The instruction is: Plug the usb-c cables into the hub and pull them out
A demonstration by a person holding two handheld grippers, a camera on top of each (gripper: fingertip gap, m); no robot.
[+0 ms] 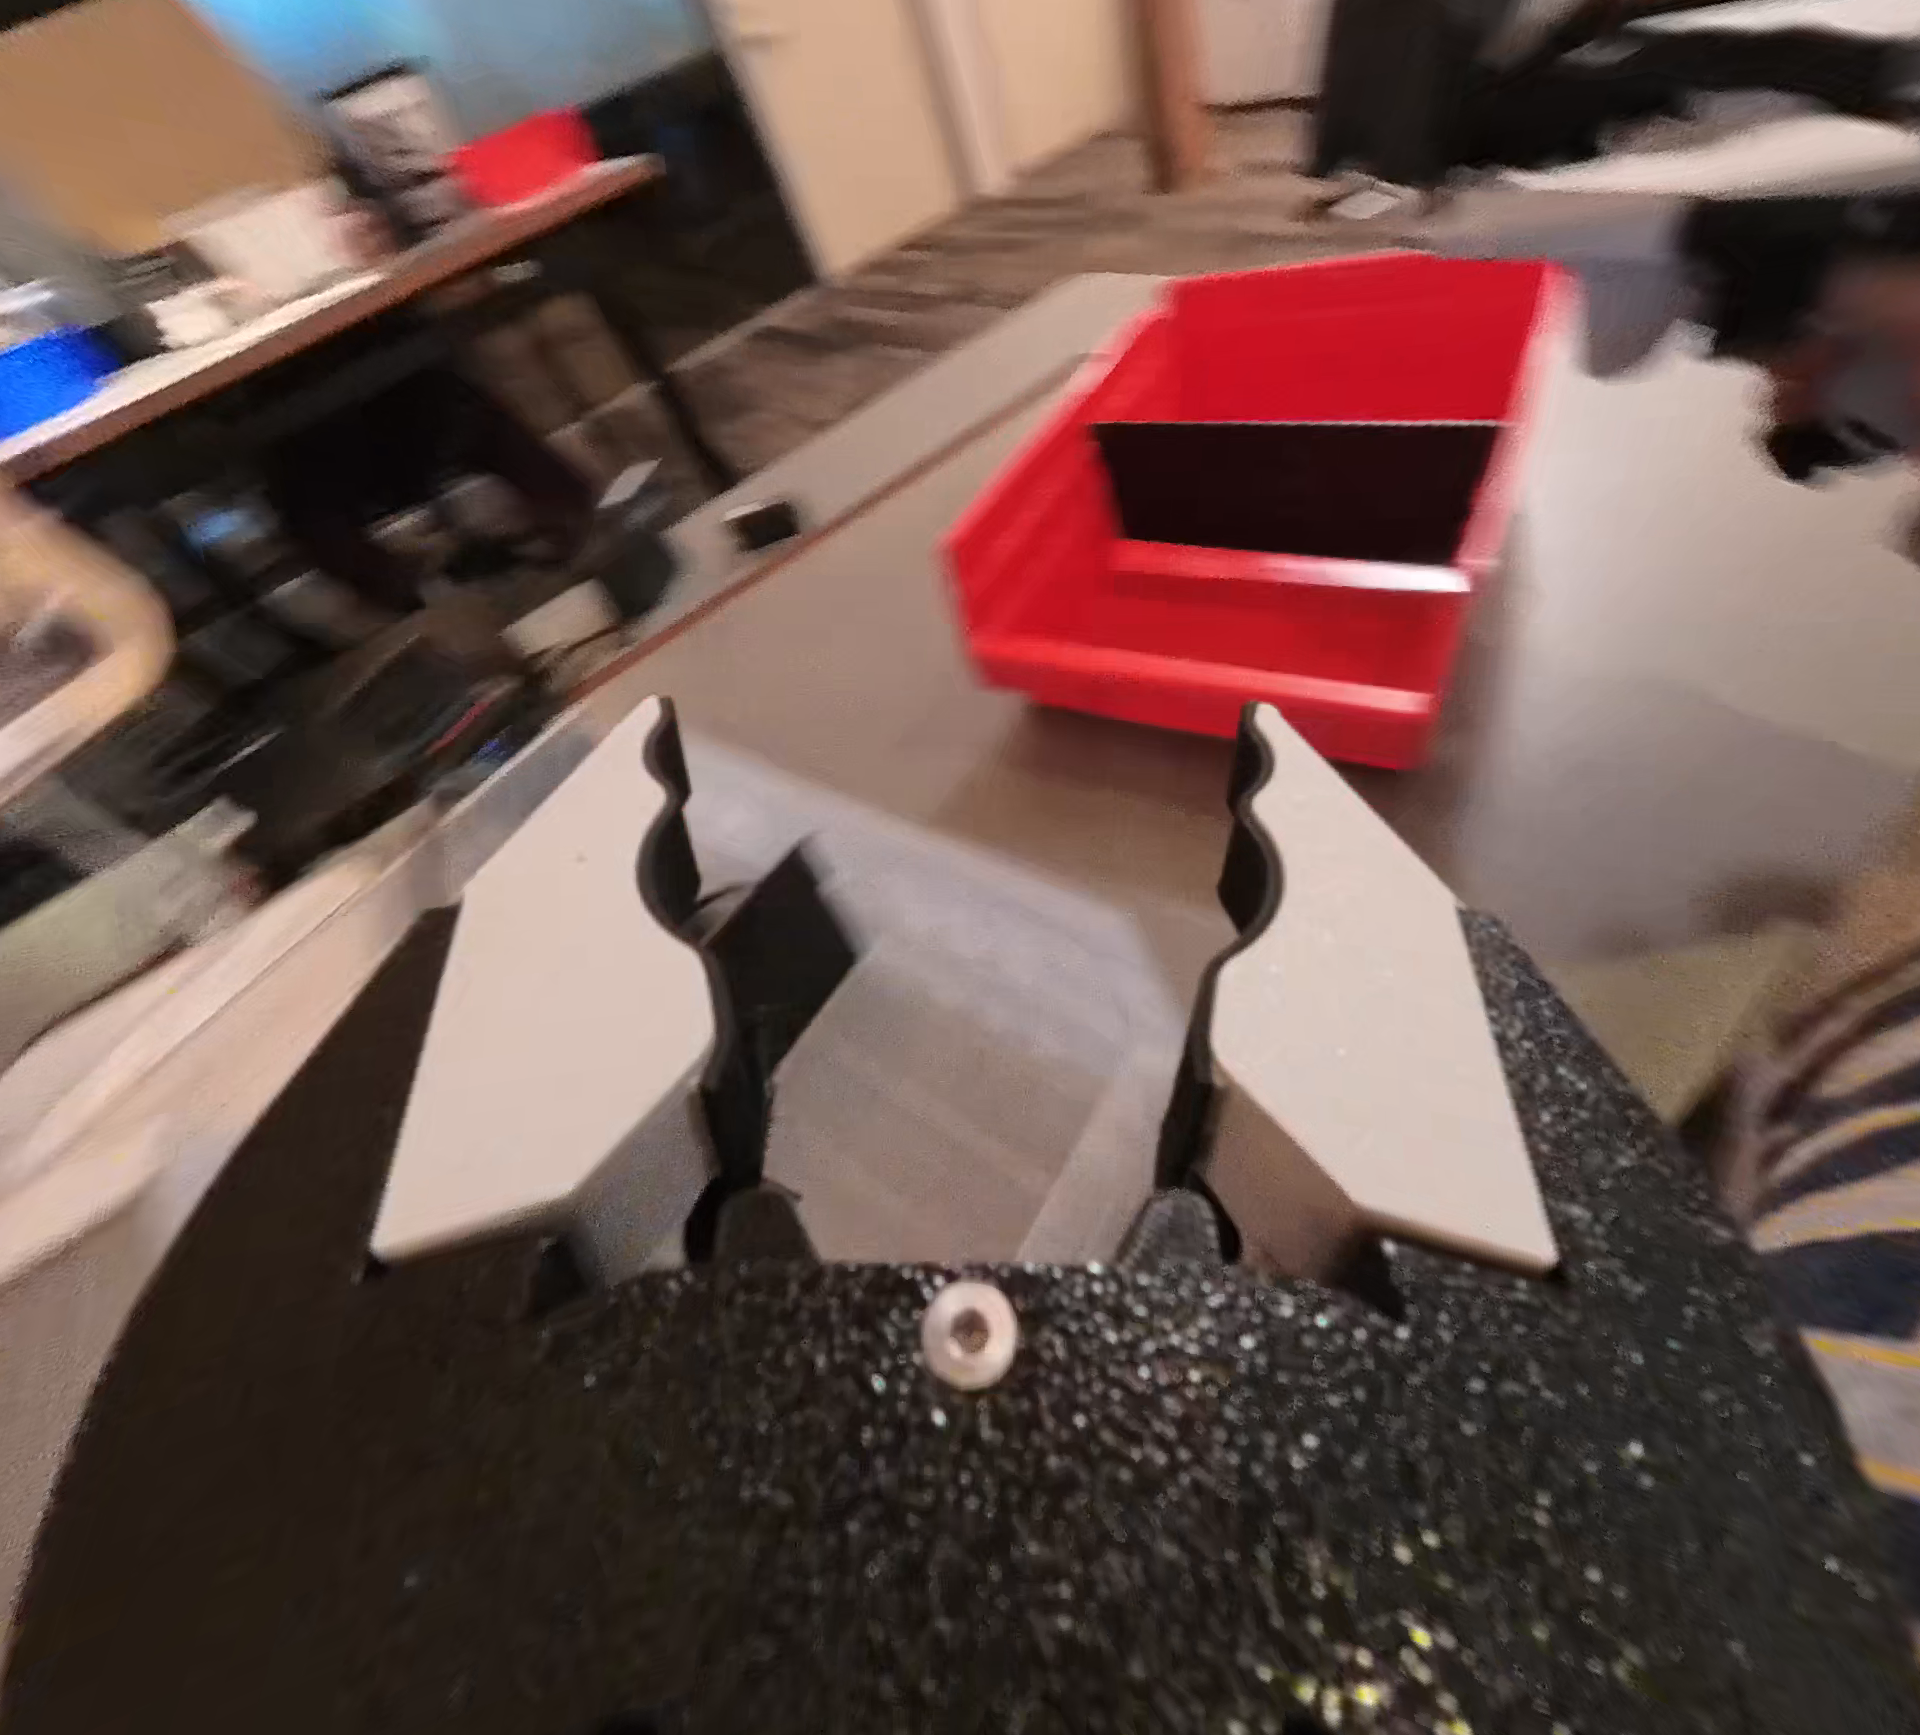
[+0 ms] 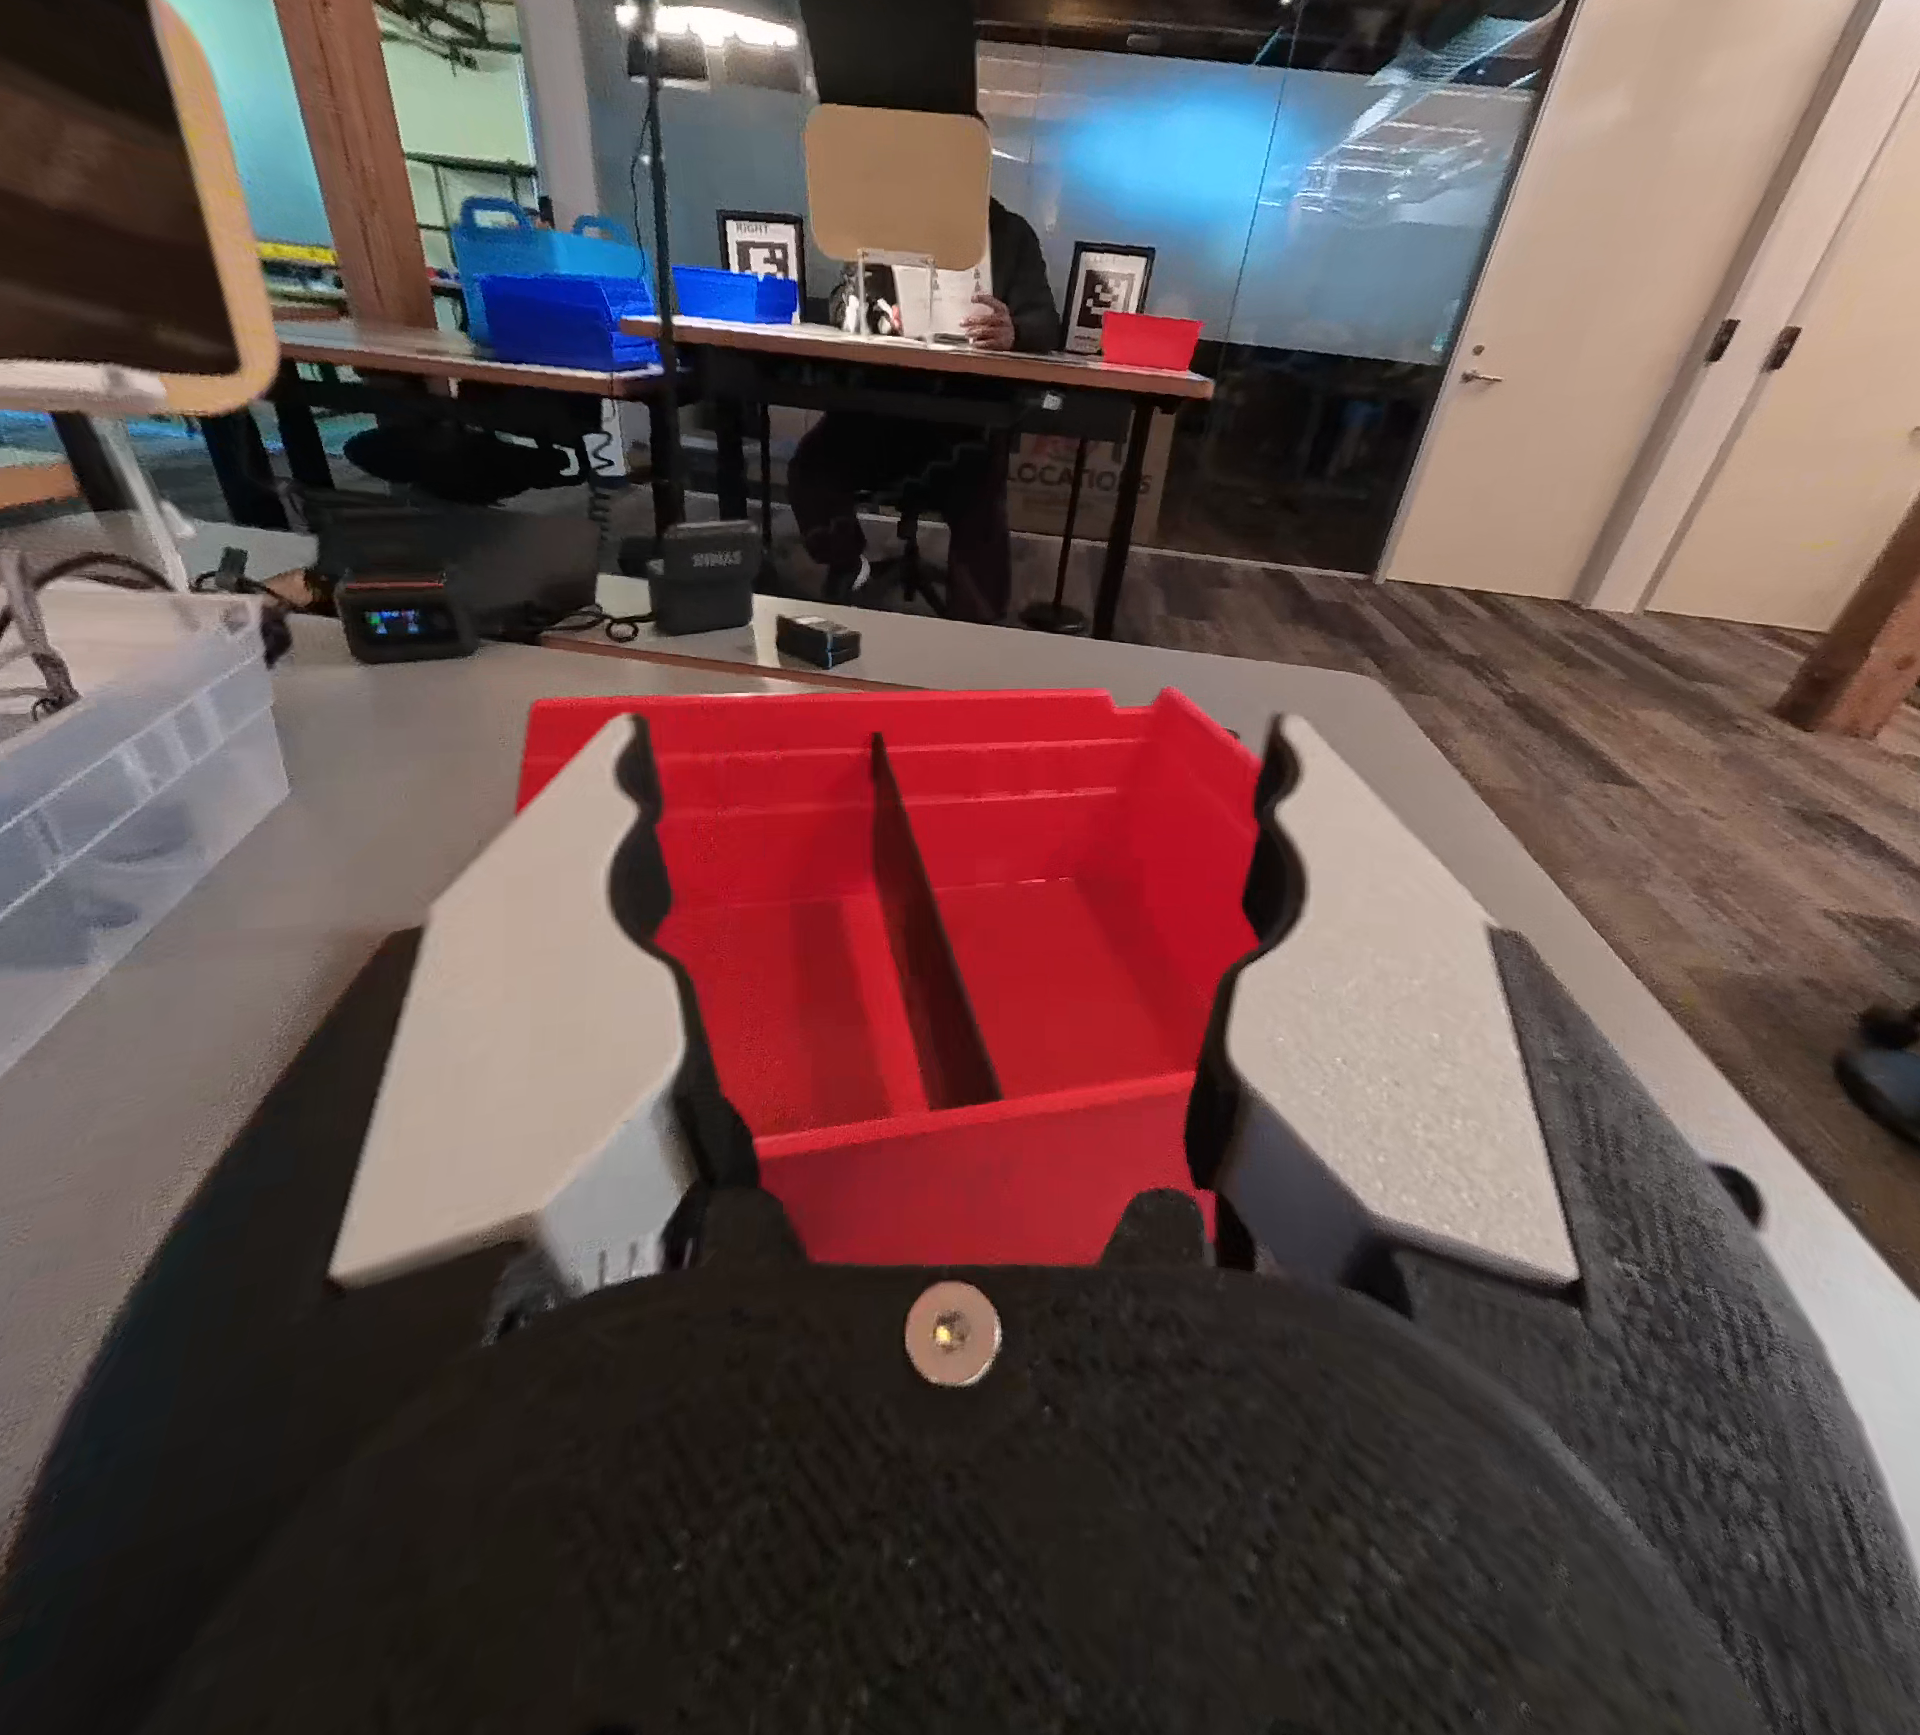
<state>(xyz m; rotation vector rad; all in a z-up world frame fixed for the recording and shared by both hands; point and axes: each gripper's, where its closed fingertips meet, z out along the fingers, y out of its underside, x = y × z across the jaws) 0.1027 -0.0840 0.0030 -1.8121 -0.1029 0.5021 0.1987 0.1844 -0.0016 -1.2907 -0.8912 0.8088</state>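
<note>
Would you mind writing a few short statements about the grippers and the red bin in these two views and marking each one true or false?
1. The right gripper is open with nothing between its fingers. True.
2. The red bin is split by a dark divider. True.
3. A hub with cables lies in the red bin. False: both compartments that show in the right wrist view look bare, and no hub or cable can be made out in either view.
4. The left gripper is shut on a cable. False: it is open and holds nothing.
5. The red bin stands on the floor. False: it stands on the grey table.
</note>
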